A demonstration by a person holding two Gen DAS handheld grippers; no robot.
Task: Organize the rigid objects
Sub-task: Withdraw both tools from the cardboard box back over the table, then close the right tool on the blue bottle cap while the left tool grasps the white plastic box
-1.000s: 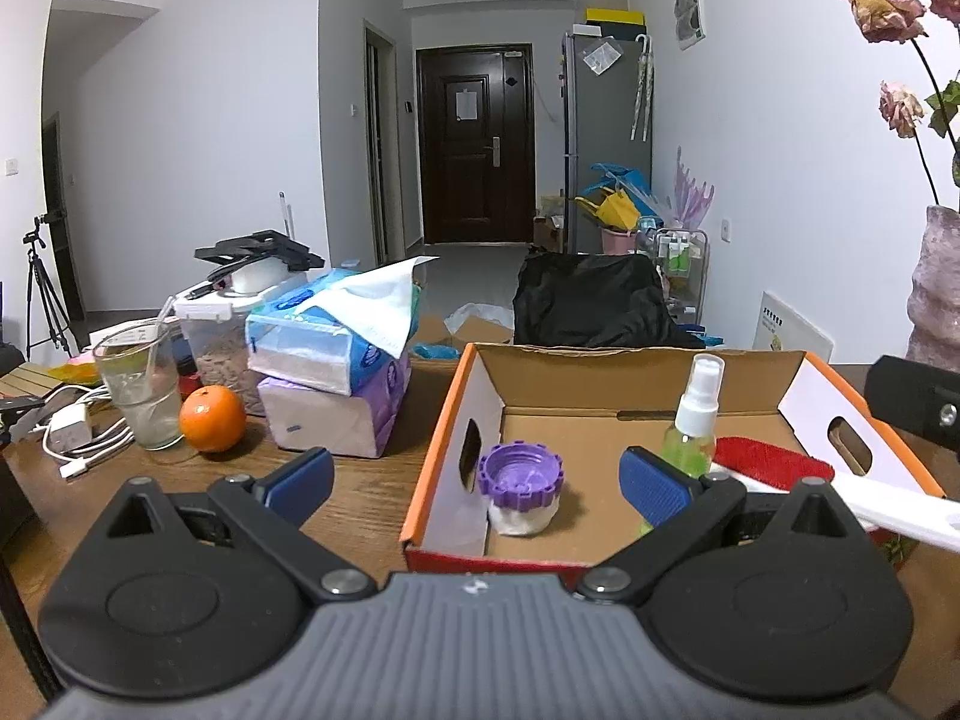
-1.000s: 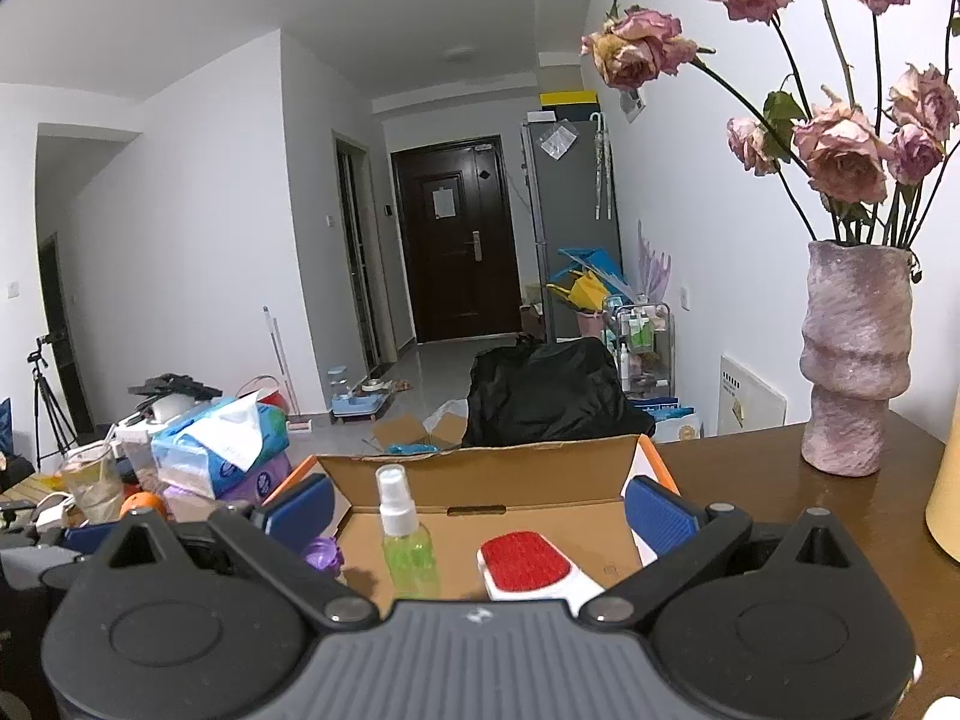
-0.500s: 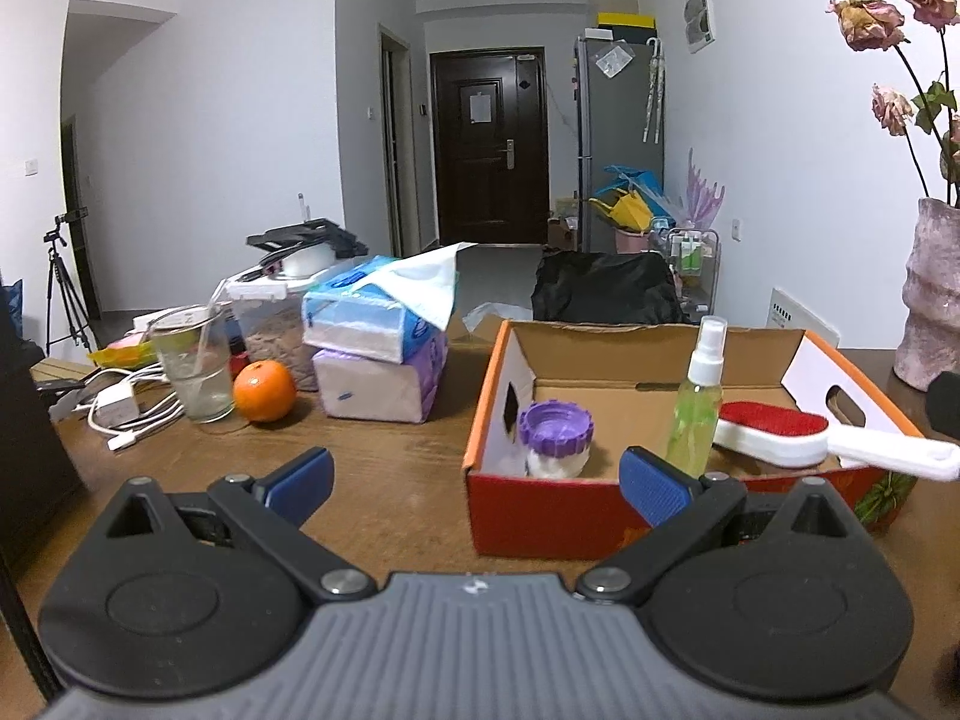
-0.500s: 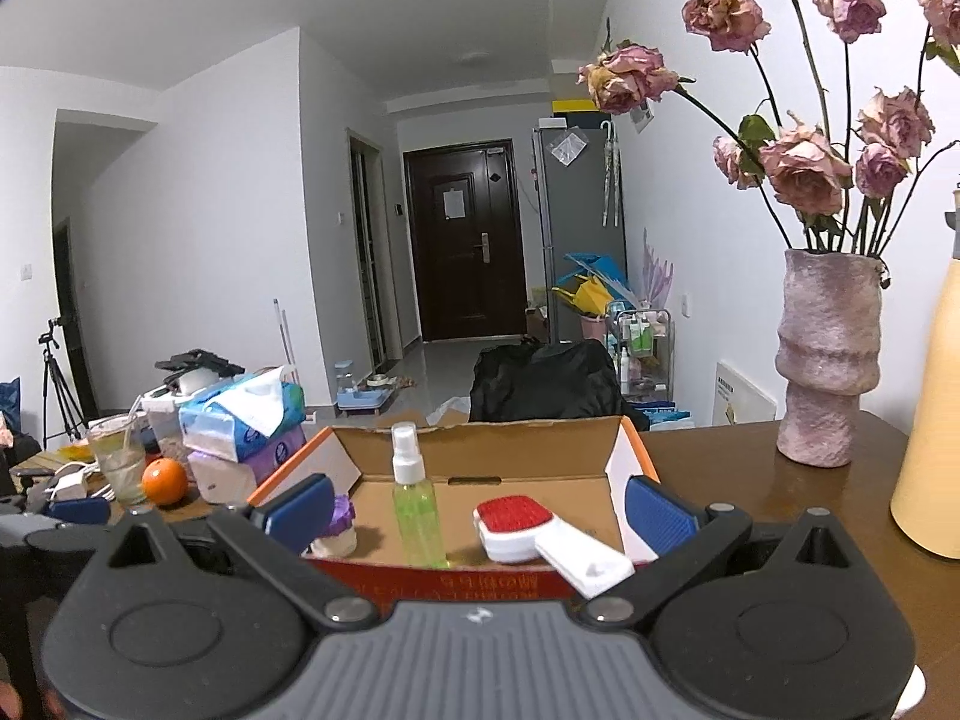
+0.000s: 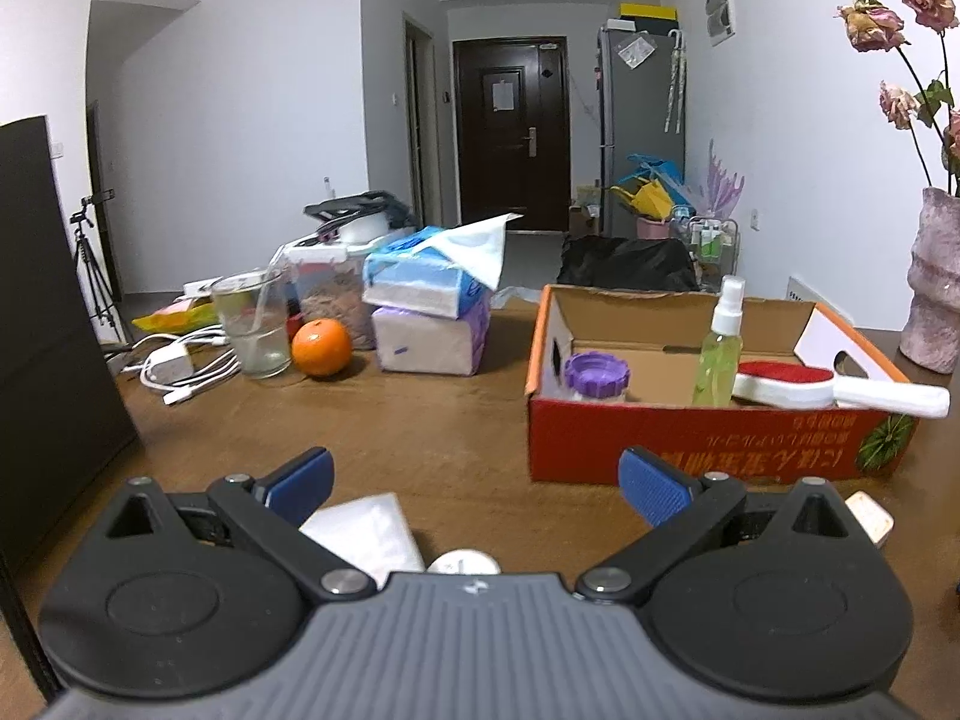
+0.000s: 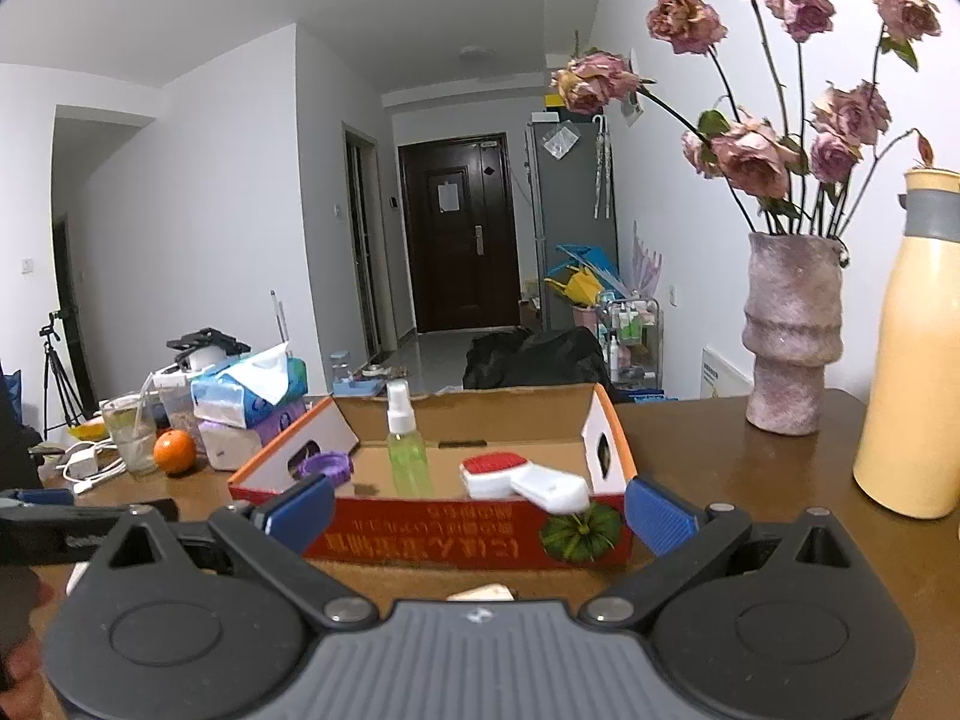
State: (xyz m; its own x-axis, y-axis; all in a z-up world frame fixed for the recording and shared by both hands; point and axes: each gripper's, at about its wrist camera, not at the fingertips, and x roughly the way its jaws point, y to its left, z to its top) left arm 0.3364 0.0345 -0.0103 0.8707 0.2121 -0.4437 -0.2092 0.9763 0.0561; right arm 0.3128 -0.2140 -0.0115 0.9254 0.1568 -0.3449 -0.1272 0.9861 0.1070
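A: What sits nearest the left claw (image 5: pixel 474 483)?

B: Its fingers are spread wide on nothing; a white packet (image 5: pixel 366 531) and a round white lid (image 5: pixel 462 563) lie on the surface (image 5: pixel 420 420) just under it.

A: And the right claw (image 6: pixel 477 507)?

B: Also gaping, empty. Just ahead is the cardboard box (image 6: pixel 468 534), holding a purple-capped jar (image 6: pixel 327 468), spray bottle (image 6: pixel 408 444) and red-and-white brush (image 6: pixel 522 477).
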